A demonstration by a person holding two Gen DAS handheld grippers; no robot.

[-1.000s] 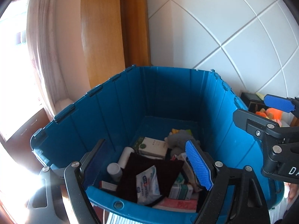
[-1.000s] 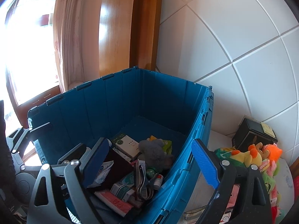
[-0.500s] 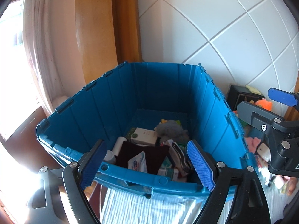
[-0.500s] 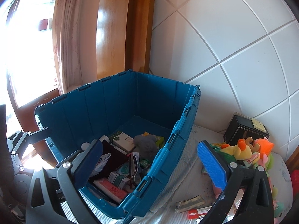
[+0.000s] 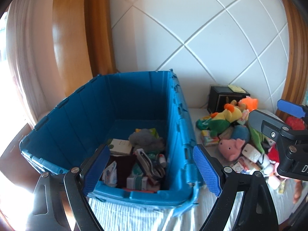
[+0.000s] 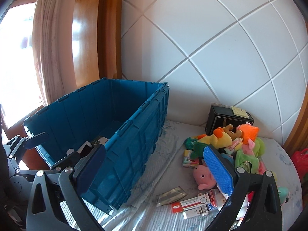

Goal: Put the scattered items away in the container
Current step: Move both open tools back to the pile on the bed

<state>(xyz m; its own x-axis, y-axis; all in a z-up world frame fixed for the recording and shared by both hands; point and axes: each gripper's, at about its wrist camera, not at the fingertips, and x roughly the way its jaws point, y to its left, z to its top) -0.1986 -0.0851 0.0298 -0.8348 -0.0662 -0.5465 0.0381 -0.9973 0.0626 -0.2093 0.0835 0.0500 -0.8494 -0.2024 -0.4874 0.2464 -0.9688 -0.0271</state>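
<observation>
A blue crate [image 5: 179, 134] stands on the bed and holds a grey plush [image 5: 144, 137], a white box [image 5: 120, 146], a dark cloth and several small packets. My left gripper [image 5: 152, 170] hovers before the crate's near rim, open and empty. My right gripper [image 6: 154, 171] is open and empty too, level with the crate's right outer wall [image 6: 134, 144]. To the right lies a pile of scattered things: a pink pig [image 6: 204, 177], a yellow-green plush [image 6: 215, 140], an orange plush [image 6: 248, 130], medicine boxes [image 6: 192, 204] and a foil packet [image 6: 171, 194].
A black box [image 6: 227, 119] stands against the white quilted headboard [image 6: 221, 57] behind the pile. A wooden frame and a curtain [image 6: 52, 57] rise behind the crate on the left. A striped sheet [image 5: 134, 217] covers the bed. Something red [image 6: 300, 159] lies at the far right.
Both grippers have drawn back from over the crate and swung to the right. The toy pile has come into view. The right jaws stand a little wider.
</observation>
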